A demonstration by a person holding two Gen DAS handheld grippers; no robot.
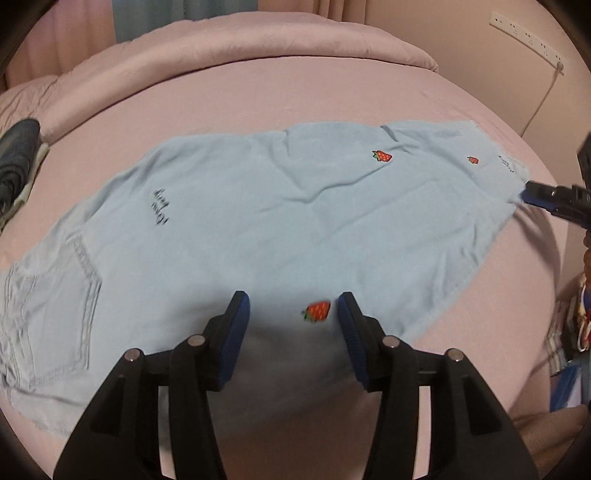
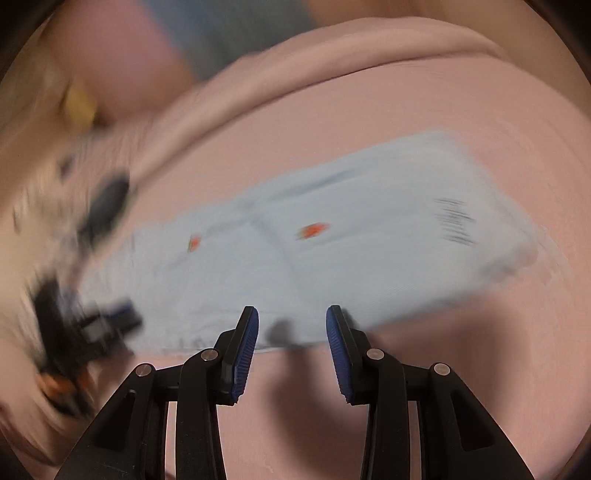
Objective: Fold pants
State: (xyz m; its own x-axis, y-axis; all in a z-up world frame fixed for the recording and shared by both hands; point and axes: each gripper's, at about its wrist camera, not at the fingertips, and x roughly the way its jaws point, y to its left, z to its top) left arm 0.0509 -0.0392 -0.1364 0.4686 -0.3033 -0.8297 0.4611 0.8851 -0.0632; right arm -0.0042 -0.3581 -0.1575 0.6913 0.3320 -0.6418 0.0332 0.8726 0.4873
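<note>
Light blue pants [image 1: 258, 229] with red strawberry patches lie flat across a pink bed, legs folded one over the other, back pocket at the left. My left gripper [image 1: 293, 310] is open just above the pants' near edge, a strawberry patch [image 1: 317, 311] between its fingers. My right gripper [image 2: 291, 325] is open at the hem end of the pants [image 2: 332, 236]; its view is blurred by motion. In the left wrist view the right gripper [image 1: 532, 192] sits at the far right hem. The left gripper [image 2: 110, 321] shows blurred at the left of the right wrist view.
The pink bed sheet [image 1: 332, 96] stretches around the pants, with a rolled pink duvet [image 1: 229, 48] at the back. A dark folded garment [image 1: 14, 162] lies at the bed's left edge. A wall socket strip [image 1: 524, 31] and cable are on the right wall. Cluttered items [image 1: 576, 314] stand at right.
</note>
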